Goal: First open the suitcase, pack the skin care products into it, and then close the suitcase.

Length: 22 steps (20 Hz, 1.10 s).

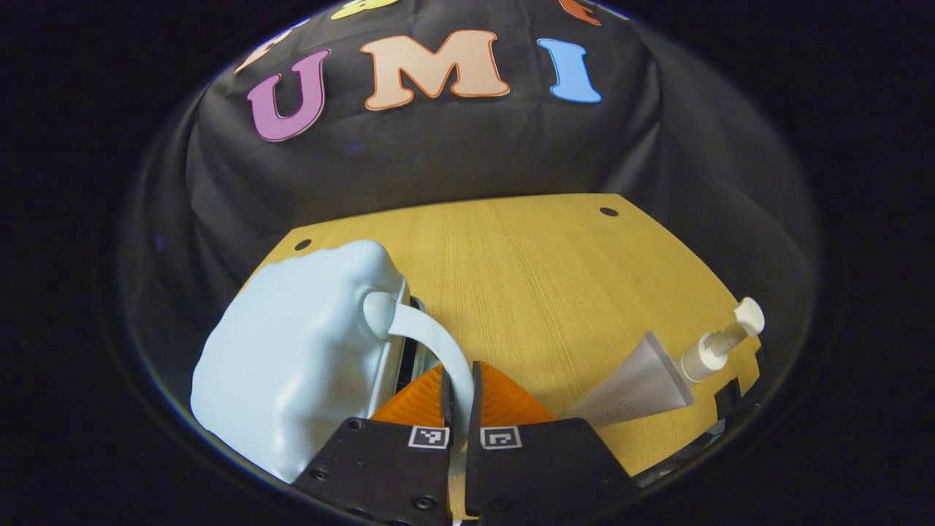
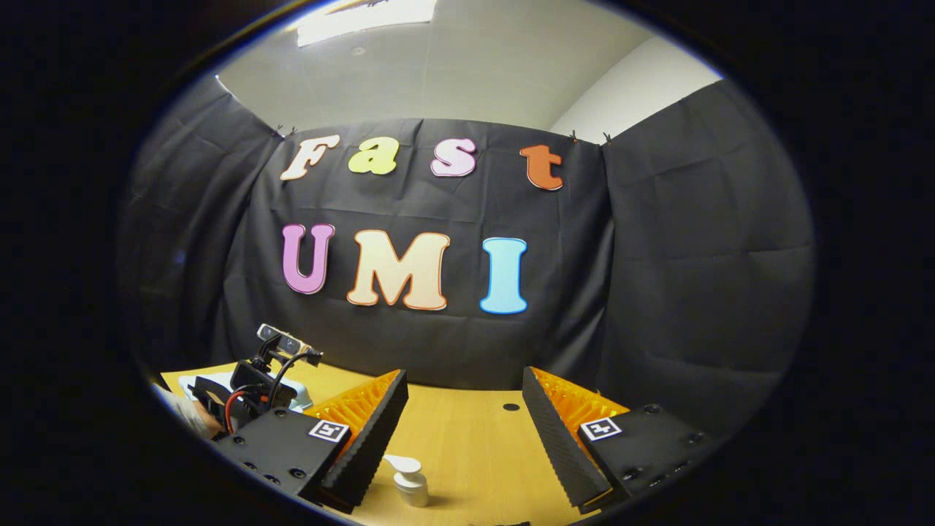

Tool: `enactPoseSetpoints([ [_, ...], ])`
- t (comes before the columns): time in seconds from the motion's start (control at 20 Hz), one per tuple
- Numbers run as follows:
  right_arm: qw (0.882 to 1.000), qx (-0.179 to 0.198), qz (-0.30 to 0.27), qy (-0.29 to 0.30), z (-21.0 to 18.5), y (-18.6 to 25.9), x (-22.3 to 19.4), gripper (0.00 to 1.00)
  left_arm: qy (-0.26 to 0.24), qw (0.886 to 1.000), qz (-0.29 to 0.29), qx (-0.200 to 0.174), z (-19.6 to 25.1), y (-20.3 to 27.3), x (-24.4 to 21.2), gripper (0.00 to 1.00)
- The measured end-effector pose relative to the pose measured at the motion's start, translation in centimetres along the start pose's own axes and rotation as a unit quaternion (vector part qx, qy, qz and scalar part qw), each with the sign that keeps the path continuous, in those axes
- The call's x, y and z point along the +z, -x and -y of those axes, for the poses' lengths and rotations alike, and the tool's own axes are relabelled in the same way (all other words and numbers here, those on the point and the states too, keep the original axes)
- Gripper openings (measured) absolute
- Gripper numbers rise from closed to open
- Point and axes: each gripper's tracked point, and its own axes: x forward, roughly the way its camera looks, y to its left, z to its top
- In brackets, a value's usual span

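Standing at the left of the wooden bench [image 1: 555, 277], the pale blue hard-shell suitcase [image 1: 292, 365] looks like a small, rigid, smooth thing, light enough to shift if pushed, so I would judge the curved handle [image 1: 438, 351] the sensible place to take it. The left hand-held gripper [image 1: 460, 398] has its fingers nearly together around that handle, pinching it, with a dark seam showing just beside it where the shell seems a crack open. Further right lie a soft grey tube [image 1: 635, 383], likely squashy and best taken across its flat body, and a white pump bottle [image 1: 719, 343], stiff but top-heavy and slippery, better taken by the body than the nozzle. The right hand-held gripper [image 2: 460, 431] hangs wide open and empty above the pump bottle [image 2: 410, 482].
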Motion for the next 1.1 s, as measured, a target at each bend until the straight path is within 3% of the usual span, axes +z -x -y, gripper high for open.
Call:
enactPoseSetpoints([
  [0.2,1.000,0.012,0.015,-0.006,0.4,-0.1,0.4,0.99,0.028,0.999,0.015,-0.001,-1.0,1.5,2.0,0.00],
  [0.4,1.000,-0.005,0.025,-0.003,-0.3,-0.4,0.9,0.99,0.019,0.999,0.028,-0.016,-2.4,3.4,4.3,0.00],
  [0.6,1.000,-0.004,0.020,-0.009,-3.1,-0.7,0.9,0.98,0.052,0.997,0.044,-0.033,-5.3,5.5,6.5,0.00],
  [0.8,1.000,0.001,0.017,-0.008,-5.8,-1.2,1.1,0.99,0.031,0.997,0.067,-0.024,-8.9,7.2,9.1,0.00],
  [1.1,1.000,0.016,0.024,-0.008,-9.8,-2.5,1.6,0.99,0.057,0.994,0.087,-0.032,-14.0,9.3,11.1,0.00],
])
